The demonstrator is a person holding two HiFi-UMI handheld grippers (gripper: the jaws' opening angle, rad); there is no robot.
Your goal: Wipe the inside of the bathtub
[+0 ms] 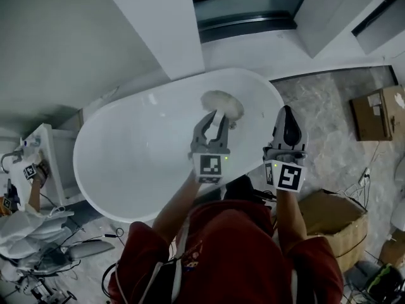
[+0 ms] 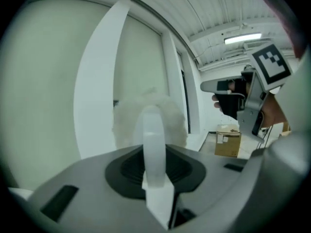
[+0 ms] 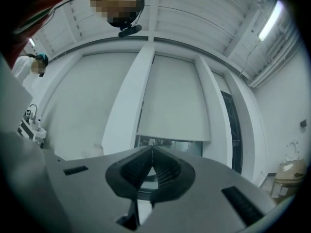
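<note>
A white oval bathtub fills the middle of the head view. My left gripper reaches over its inside, shut on the white handle of a fluffy white scrubbing pad. The pad hangs near the tub's far right inner wall; I cannot tell whether it touches. In the left gripper view the pad shows behind the handle. My right gripper hovers over the tub's right rim, jaws shut with nothing between them. In its own view it points up at a white wall.
A white pillar rises behind the tub, with a dark glass door beside it. Cardboard boxes sit on the marble floor at right. A white stand, bags and cables crowd the left floor.
</note>
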